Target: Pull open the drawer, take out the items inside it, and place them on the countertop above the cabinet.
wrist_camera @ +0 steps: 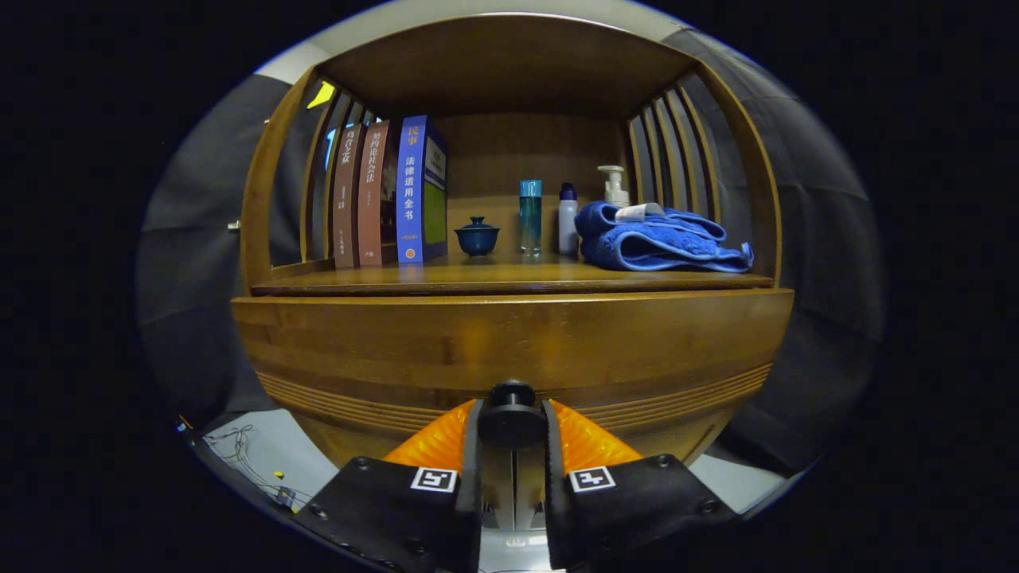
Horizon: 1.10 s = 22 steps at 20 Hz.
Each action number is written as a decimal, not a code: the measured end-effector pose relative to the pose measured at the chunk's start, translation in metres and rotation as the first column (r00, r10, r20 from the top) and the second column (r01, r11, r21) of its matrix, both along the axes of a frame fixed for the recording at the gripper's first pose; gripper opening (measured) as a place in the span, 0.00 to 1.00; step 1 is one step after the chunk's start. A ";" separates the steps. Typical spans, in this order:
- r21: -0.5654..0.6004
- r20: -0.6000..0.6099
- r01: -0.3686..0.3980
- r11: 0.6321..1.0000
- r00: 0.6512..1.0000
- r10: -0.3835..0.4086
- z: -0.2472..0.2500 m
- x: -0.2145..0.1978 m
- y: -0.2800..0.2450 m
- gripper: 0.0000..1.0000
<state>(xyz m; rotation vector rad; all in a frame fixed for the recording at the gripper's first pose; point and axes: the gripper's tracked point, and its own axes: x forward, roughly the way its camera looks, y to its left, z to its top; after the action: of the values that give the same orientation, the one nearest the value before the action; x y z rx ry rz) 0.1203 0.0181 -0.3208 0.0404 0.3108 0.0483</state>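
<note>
You have your gripper (512, 426) pinched on the drawer knob (512, 414) at bottom centre, a finger pressing either side, but the drawer (509, 350) looks closed, so pulling it open, emptying it and loading the countertop (509, 278) above all remain.

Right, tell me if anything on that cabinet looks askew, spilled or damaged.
Nothing stands out. The books stand upright, the lidded cup, the bottles and the pump bottle are upright, and the folded blue towel lies flat on the countertop. The gripper is shut on the drawer knob.
</note>
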 end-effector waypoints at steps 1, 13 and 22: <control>-0.003 0.002 0.001 1.000 1.000 -0.001 0.002 -0.011 0.000 0.37; 0.003 0.001 0.053 0.999 0.999 -0.053 0.015 -0.115 -0.008 0.36; 0.023 -0.034 0.100 0.995 0.994 -0.099 0.014 -0.147 -0.011 0.36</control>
<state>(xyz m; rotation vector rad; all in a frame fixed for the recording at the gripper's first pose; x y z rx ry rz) -0.0268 0.0068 -0.3066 0.0810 0.3411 -0.0474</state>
